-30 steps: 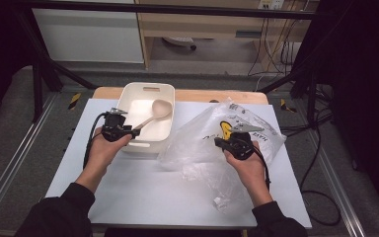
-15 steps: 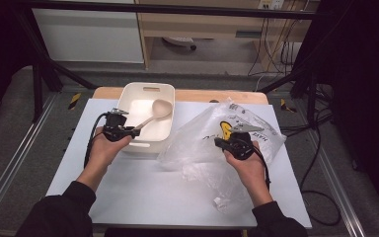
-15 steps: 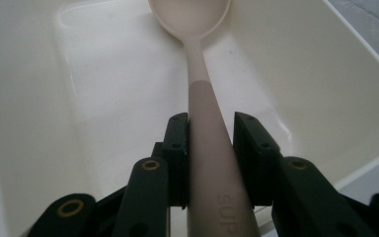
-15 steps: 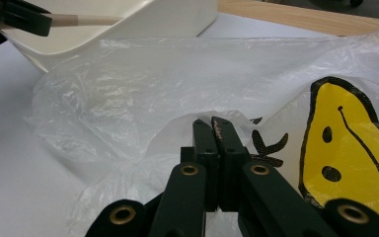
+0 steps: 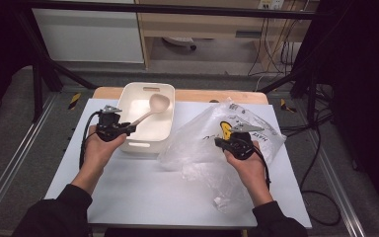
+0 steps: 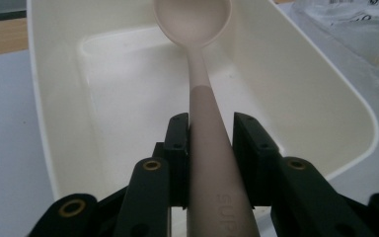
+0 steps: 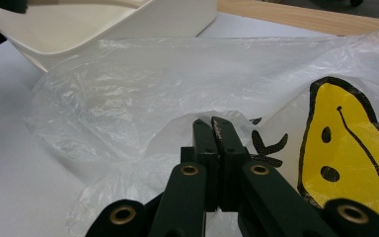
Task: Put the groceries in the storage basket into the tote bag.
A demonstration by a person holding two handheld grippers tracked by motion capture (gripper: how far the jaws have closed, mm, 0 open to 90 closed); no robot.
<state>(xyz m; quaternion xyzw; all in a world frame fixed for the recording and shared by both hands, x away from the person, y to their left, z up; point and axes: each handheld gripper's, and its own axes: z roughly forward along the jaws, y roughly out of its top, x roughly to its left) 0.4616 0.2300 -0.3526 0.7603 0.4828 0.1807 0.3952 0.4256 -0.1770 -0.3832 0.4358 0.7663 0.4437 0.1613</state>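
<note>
my left gripper (image 6: 205, 143) has just been closing on the spoon (image 6: 197, 89) handle over the tub (image 5: 128, 106); right gripper (image 7: 213, 129) is pinching the bag (image 7: 143, 84). next i judge: lift spoon toward bag.

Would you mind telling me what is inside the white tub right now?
The white tub holds no loose contents; a beige spoon reaches over it, its handle between the left gripper jaws. The handle covers a strip of the floor.
</note>
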